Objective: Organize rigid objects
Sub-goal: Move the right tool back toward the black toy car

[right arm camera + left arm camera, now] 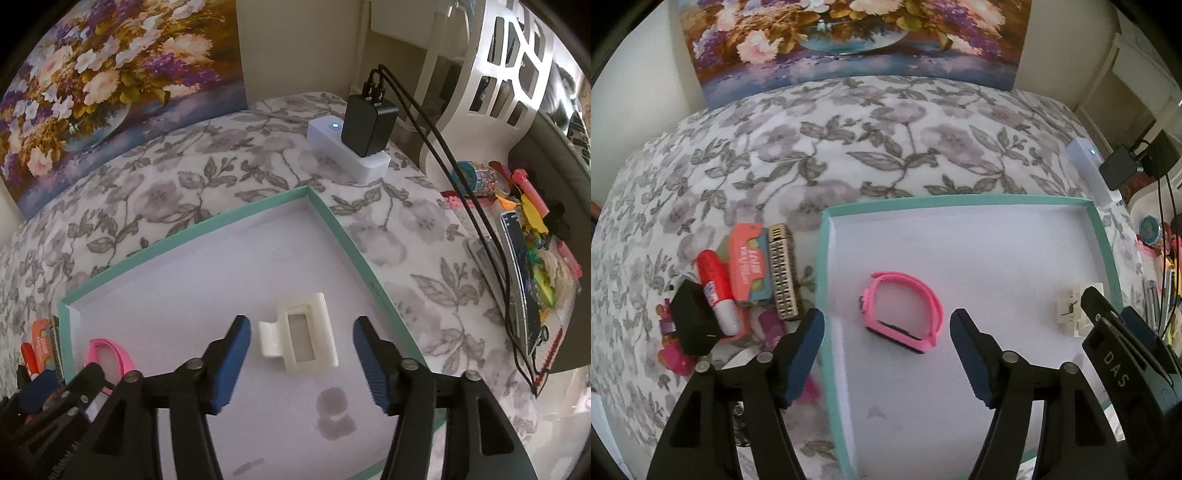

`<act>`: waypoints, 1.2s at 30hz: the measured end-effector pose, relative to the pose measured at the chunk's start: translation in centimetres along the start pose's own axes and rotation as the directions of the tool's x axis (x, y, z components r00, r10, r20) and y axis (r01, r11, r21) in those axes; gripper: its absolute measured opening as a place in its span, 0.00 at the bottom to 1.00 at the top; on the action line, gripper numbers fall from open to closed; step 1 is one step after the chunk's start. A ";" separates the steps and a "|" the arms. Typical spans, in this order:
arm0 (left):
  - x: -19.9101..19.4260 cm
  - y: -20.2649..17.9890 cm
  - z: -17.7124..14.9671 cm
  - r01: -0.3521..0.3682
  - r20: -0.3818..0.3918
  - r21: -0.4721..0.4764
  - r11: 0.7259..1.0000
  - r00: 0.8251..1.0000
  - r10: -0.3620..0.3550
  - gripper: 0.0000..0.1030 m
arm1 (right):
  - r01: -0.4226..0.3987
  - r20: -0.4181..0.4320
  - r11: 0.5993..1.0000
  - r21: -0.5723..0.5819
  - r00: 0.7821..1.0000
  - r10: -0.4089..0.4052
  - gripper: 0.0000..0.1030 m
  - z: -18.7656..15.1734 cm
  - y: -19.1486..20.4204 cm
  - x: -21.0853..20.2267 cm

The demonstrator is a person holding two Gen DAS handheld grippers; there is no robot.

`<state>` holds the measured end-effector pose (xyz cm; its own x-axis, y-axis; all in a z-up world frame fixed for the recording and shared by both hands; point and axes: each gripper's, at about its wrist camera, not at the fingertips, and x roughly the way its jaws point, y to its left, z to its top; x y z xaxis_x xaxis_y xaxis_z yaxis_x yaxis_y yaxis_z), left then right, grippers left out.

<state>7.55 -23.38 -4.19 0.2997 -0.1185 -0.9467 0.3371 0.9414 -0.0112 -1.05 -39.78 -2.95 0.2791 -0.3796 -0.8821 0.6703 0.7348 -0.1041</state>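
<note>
A shallow white tray with a teal rim (823,258) (354,243) lies on the flowered bedspread. A pink wristband (905,310) (110,356) lies in it. My left gripper (886,350) is open and empty, just in front of the wristband. A cream hair claw clip (301,338) (1075,306) lies in the tray's right part. My right gripper (299,363) is open and empty, with the clip between and just beyond its fingertips. Left of the tray lies a pile: an orange card pack (750,266), a metal harmonica (783,273), a red tube (718,291) and a black block (694,321).
A flower painting (849,40) leans on the wall behind the bed. A white power strip (347,151) with a black charger (369,123) and cables lies at the back right. A cluttered tray of pens and bits (524,251) sits to the right.
</note>
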 end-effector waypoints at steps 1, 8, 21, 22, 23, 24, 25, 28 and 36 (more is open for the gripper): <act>-0.1 0.3 0.0 -0.003 0.002 -0.008 1.000 1.000 0.003 0.70 | 0.002 0.001 1.000 -0.002 1.000 -0.002 0.65 -0.1 0.0 -0.1; -1.3 3.3 -0.4 -0.025 0.025 -0.074 0.997 0.999 0.027 0.89 | -0.013 -0.014 1.000 -0.022 1.000 0.013 0.68 -1.2 1.0 -0.6; -3.1 9.2 -1.9 -0.045 0.083 -0.190 0.981 0.995 0.061 0.99 | -0.053 -0.007 0.998 -0.023 0.999 0.053 1.00 -3.4 2.3 -2.0; -3.4 9.7 -2.0 -0.044 0.091 -0.200 0.979 0.994 0.064 0.99 | -0.057 -0.001 0.998 -0.021 0.998 0.057 1.00 -3.4 2.4 -2.3; -3.6 10.1 -2.1 -0.046 0.096 -0.205 0.978 0.993 0.067 0.99 | -0.062 0.003 0.998 -0.019 0.998 0.062 1.00 -3.5 2.4 -2.6; -3.9 10.6 -2.2 -0.050 0.104 -0.209 0.977 0.992 0.073 0.99 | -0.068 0.009 0.998 -0.017 0.998 0.068 1.00 -3.5 2.5 -2.8; -4.3 11.0 -2.2 -0.055 0.114 -0.213 0.976 0.990 0.081 0.99 | -0.073 0.014 0.997 -0.016 0.997 0.073 1.00 -3.6 2.7 -3.1; -5.3 12.5 -2.5 -0.066 0.137 -0.229 0.971 0.986 0.099 0.99 | -0.084 0.038 0.996 -0.021 0.996 0.085 1.00 -3.7 3.4 -4.1; -7.2 18.2 -3.9 -0.099 0.125 -0.311 0.945 0.982 0.144 0.99 | -0.183 0.096 0.980 -0.075 0.977 0.190 1.00 -4.1 7.3 -7.5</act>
<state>8.05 -4.15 1.18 0.4546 -0.0199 -0.8905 0.0115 0.9998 -0.0165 -1.12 -29.24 1.05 0.4660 -0.2855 -0.8375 0.5542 0.8320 0.0248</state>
